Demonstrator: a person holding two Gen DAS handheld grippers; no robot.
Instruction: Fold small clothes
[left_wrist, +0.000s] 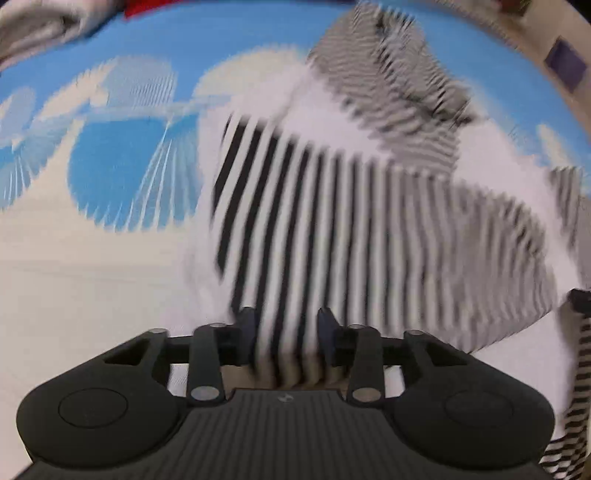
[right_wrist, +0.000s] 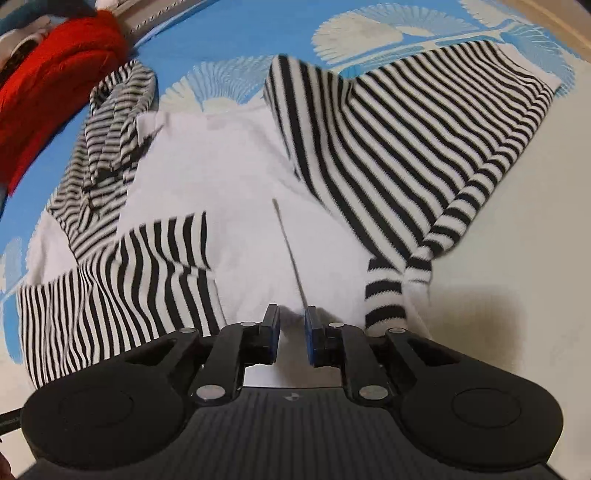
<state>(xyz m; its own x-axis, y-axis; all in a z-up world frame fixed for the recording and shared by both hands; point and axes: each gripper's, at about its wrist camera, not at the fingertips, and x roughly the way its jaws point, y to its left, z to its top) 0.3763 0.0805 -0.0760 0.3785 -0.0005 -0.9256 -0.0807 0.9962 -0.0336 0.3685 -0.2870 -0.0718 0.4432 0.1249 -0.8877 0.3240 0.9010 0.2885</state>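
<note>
A black-and-white striped garment (left_wrist: 369, 221) with a white panel lies spread on the bed, blurred in the left wrist view. My left gripper (left_wrist: 287, 323) points down onto it. A bunch of the striped cloth runs up between its fingers, which stand well apart and do not pinch it. In the right wrist view the same garment (right_wrist: 388, 129) shows a striped sleeve at the right, striped folds at the left and the white panel (right_wrist: 221, 166) in the middle. My right gripper (right_wrist: 292, 314) hovers over the white panel, its jaws a narrow gap apart with nothing between them.
The bed sheet (right_wrist: 240, 37) is blue with white fan patterns and a pale border. A red garment (right_wrist: 55, 74) lies bunched at the far left. A grey cloth (left_wrist: 33, 26) sits at the top left corner of the left wrist view.
</note>
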